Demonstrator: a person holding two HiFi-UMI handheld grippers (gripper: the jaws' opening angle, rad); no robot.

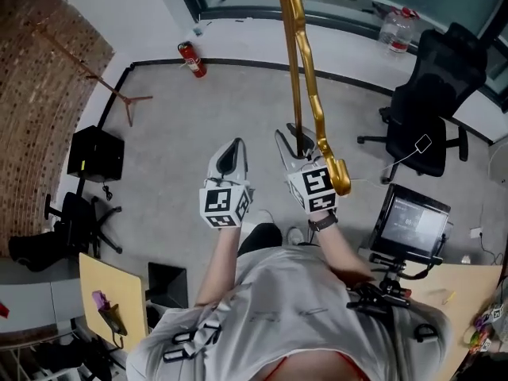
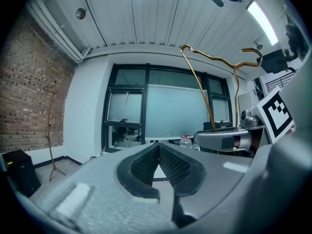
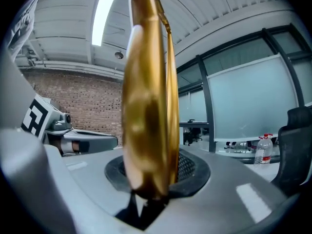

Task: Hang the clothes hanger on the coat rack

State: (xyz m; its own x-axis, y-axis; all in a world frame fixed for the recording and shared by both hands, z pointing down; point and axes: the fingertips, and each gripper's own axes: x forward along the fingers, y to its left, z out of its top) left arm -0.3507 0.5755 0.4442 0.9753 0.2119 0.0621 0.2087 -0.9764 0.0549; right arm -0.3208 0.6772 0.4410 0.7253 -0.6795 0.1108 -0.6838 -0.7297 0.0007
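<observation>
A gold clothes hanger (image 1: 305, 94) stands upright, its lower end clamped in my right gripper (image 1: 290, 140). The right gripper view shows the hanger (image 3: 146, 91) edge-on, filling the middle, with the right gripper (image 3: 151, 172) shut on its base. My left gripper (image 1: 231, 155) is beside it on the left, shut and empty; its pads meet at the tip in the left gripper view (image 2: 158, 147). From there the hanger (image 2: 214, 62) rises at the right. A thin wooden coat rack (image 1: 103, 82) stands far off by the brick wall, coat rack (image 2: 50, 126) at left.
A red fire extinguisher (image 1: 192, 59) lies by the far wall. A black office chair (image 1: 432, 105) and a monitor (image 1: 413, 225) are on the right. A black box (image 1: 95, 153) and another chair (image 1: 75, 221) sit at left, near a wooden board (image 1: 111, 292).
</observation>
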